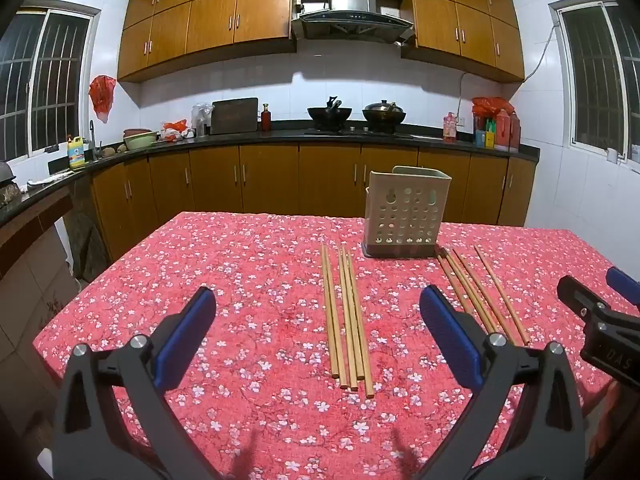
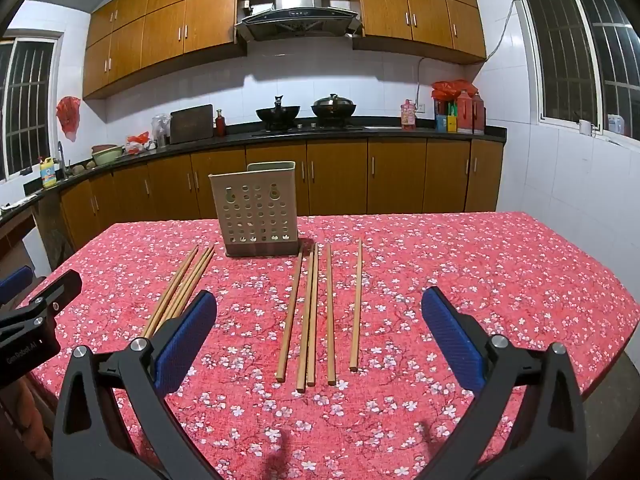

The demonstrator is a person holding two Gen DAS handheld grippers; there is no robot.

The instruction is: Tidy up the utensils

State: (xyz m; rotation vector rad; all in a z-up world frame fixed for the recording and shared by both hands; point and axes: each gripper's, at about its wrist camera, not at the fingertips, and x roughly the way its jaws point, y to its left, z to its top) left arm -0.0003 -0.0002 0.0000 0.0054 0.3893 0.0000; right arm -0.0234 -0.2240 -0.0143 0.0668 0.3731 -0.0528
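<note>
Hovering above near edge of table (image 2: pixel 520 264), both jaws wide, holding nothing: left gripper (image 1: pixel 318 334), right gripper (image 2: pixel 320 332). Two chopstick groups (image 1: pixel 347 320) (image 2: pixel 316 312) lying btw grippers & perforated holder (image 2: pixel 258 210), standing upright toward far edge.
</note>
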